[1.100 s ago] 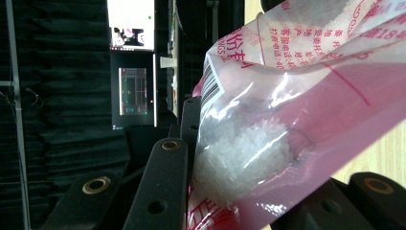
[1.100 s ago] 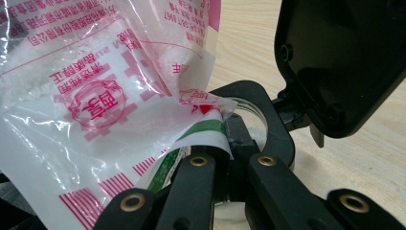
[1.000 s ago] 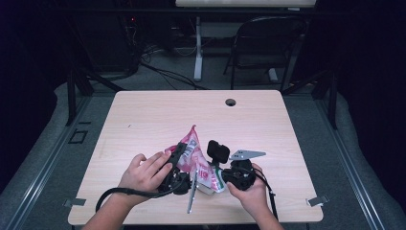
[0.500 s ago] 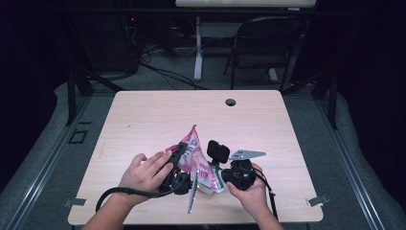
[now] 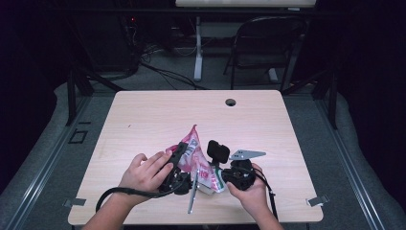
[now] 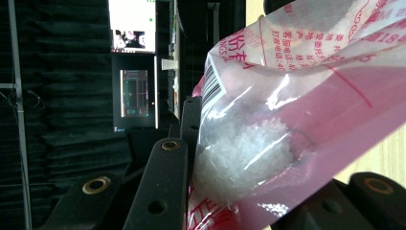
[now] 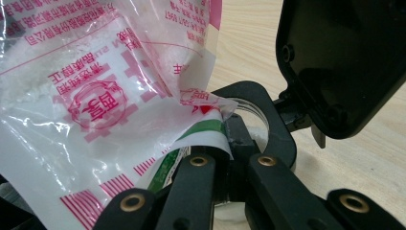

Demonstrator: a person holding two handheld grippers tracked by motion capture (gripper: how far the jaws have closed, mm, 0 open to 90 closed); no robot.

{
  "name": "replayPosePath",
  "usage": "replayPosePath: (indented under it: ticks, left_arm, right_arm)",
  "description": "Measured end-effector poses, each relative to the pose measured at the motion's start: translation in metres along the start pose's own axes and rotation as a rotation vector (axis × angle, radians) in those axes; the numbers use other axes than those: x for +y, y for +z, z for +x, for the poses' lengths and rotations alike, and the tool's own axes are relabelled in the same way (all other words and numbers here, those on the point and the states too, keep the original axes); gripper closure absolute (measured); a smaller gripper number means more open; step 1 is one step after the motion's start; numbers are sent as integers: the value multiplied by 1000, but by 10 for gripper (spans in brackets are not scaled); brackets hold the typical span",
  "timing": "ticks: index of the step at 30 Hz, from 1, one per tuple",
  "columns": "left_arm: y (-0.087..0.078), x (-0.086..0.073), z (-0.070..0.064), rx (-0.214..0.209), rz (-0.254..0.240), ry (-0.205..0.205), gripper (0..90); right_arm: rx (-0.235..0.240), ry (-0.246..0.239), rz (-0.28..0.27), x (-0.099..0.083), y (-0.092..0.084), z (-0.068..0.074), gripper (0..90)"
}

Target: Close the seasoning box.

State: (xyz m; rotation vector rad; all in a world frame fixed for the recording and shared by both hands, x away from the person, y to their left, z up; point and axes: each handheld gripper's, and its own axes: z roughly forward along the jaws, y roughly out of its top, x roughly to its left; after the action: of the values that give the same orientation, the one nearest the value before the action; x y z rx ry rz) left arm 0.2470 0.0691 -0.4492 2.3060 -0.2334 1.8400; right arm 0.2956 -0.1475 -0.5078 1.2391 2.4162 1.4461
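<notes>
The left gripper (image 5: 178, 163) is clamped on a pink bag (image 5: 195, 152) of white crystals, held just above the counter (image 5: 143, 115) near its front edge. The right gripper (image 5: 219, 168) pinches the bag's lower corner.

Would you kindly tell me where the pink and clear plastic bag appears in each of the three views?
High view: the bag lies low on the table, centre, between the two hands.
Left gripper view: the bag covers the right half, white grains inside, between the jaws.
Right gripper view: the bag covers the upper left, an edge pinched in the jaws.
Shared landmark: the light wooden table, also at that view's right.
</notes>
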Motion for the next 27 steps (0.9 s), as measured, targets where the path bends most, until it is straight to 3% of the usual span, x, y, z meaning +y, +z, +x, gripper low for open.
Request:
replayPosePath:
  ticks: [27]
  left_arm:
    - [-1, 1, 2, 3, -4, 4, 770]
  right_arm:
    - [6, -1, 2, 0, 2, 1, 900]
